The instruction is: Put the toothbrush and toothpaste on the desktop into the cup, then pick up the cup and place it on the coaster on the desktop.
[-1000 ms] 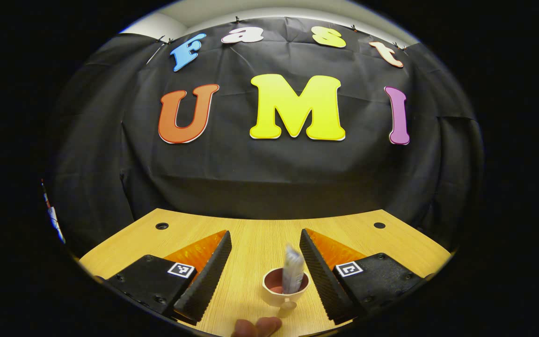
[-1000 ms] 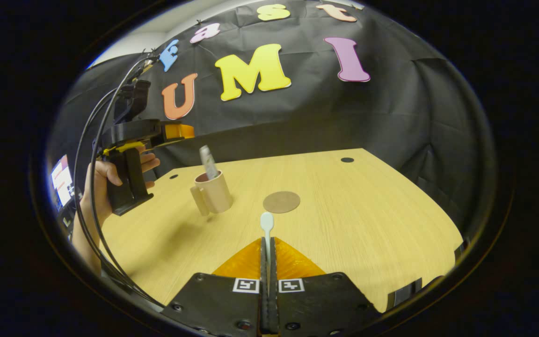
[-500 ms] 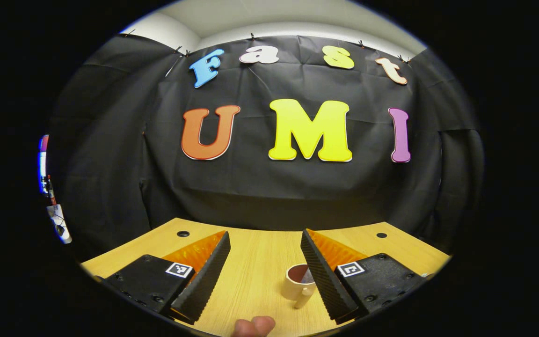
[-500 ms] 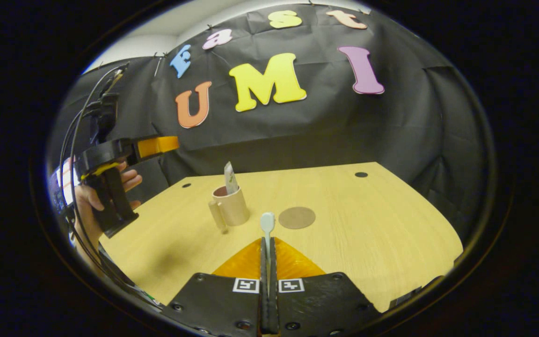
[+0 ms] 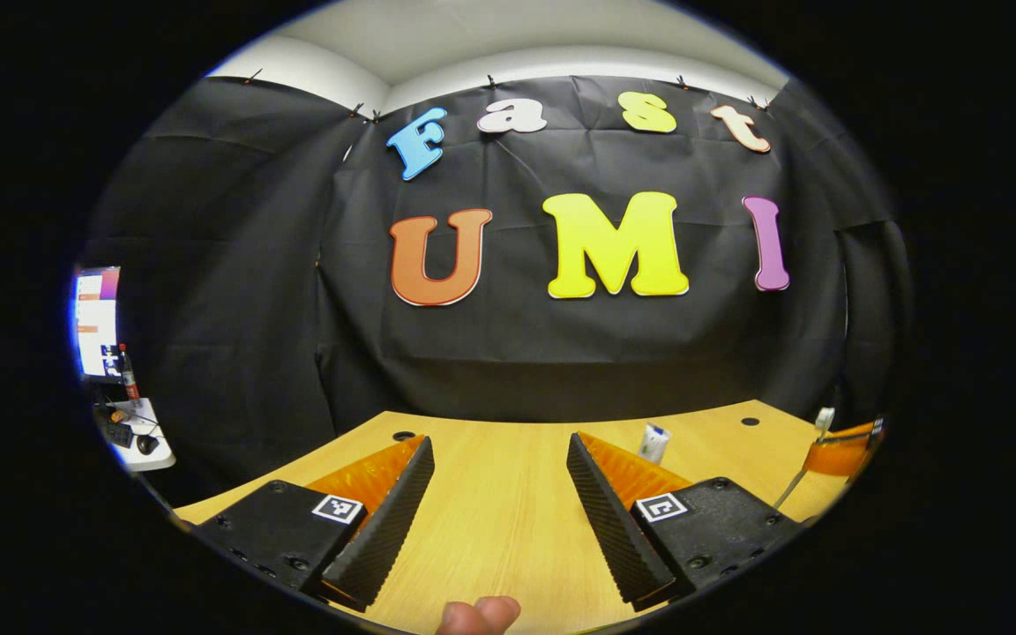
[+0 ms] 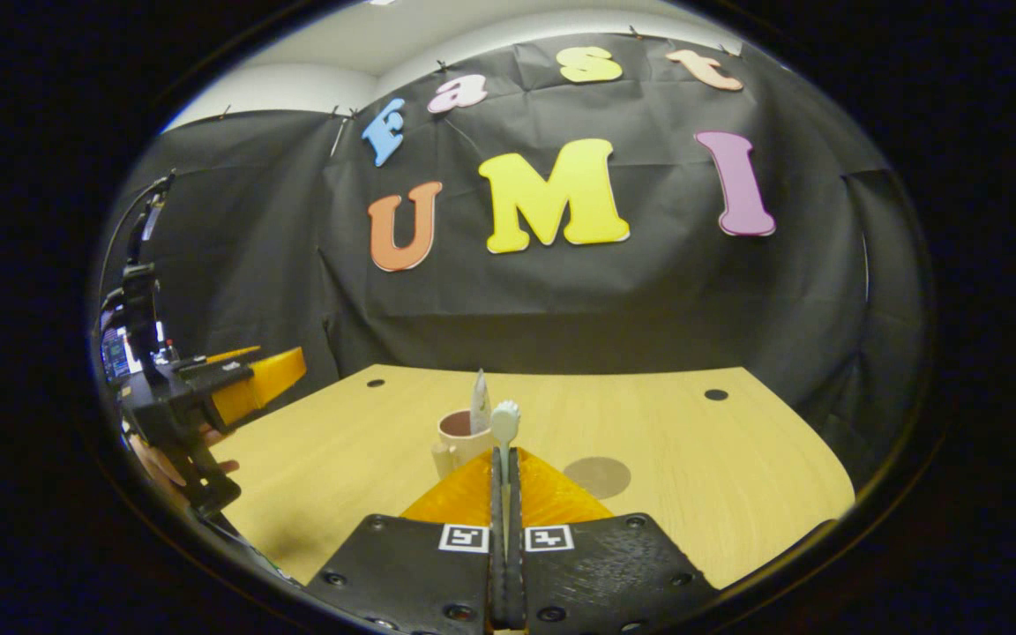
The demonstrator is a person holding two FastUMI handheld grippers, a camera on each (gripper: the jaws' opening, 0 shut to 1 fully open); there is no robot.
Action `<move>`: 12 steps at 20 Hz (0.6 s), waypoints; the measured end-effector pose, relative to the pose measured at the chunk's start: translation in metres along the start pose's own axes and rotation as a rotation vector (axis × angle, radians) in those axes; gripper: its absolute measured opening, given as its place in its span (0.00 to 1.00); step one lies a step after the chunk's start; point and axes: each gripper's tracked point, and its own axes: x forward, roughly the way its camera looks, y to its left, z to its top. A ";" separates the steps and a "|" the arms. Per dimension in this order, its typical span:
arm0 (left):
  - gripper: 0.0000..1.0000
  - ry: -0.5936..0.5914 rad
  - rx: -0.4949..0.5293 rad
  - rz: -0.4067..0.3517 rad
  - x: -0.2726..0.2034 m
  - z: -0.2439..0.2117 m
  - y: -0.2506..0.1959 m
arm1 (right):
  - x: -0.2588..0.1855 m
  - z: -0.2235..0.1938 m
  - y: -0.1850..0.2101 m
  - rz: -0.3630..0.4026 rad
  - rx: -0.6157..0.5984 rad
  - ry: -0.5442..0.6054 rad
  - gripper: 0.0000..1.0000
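Toothbrush pinched in right gripper, toothpaste standing in cup
Left gripper spread wide over desk; coaster at cup's 4 o'clock

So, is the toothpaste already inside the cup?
Yes. In the right gripper view the toothpaste stands in the cup, its top sticking out above the rim.

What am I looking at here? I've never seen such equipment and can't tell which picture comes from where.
A person holds a two-finger gripper in each hand, and each carries its own camera. In the left gripper view, the left gripper is open over the wooden desktop. In the right gripper view, the right gripper is shut on a toothbrush, pointing toward a cup that holds the toothpaste. A round coaster lies to the right of the cup.
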 end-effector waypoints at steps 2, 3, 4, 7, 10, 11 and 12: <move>0.96 0.029 -0.023 0.003 -0.005 -0.012 0.007 | 0.012 0.014 0.013 0.014 -0.023 -0.034 0.00; 0.96 0.040 -0.036 0.005 -0.007 -0.017 0.012 | 0.018 0.021 0.019 0.012 -0.039 -0.052 0.00; 0.96 0.047 -0.042 0.011 -0.009 -0.020 0.018 | 0.025 0.027 0.025 0.015 -0.058 -0.073 0.00; 0.96 0.058 -0.043 0.031 -0.013 -0.027 0.032 | 0.048 0.046 0.047 0.047 -0.082 -0.124 0.00; 0.96 0.064 -0.050 0.045 -0.018 -0.032 0.044 | 0.072 0.061 0.060 0.073 -0.087 -0.175 0.00; 0.96 0.067 -0.050 0.048 -0.019 -0.033 0.048 | 0.080 0.065 0.064 0.080 -0.086 -0.185 0.00; 0.96 0.070 -0.049 0.054 -0.019 -0.035 0.052 | 0.089 0.065 0.068 0.086 -0.076 -0.196 0.00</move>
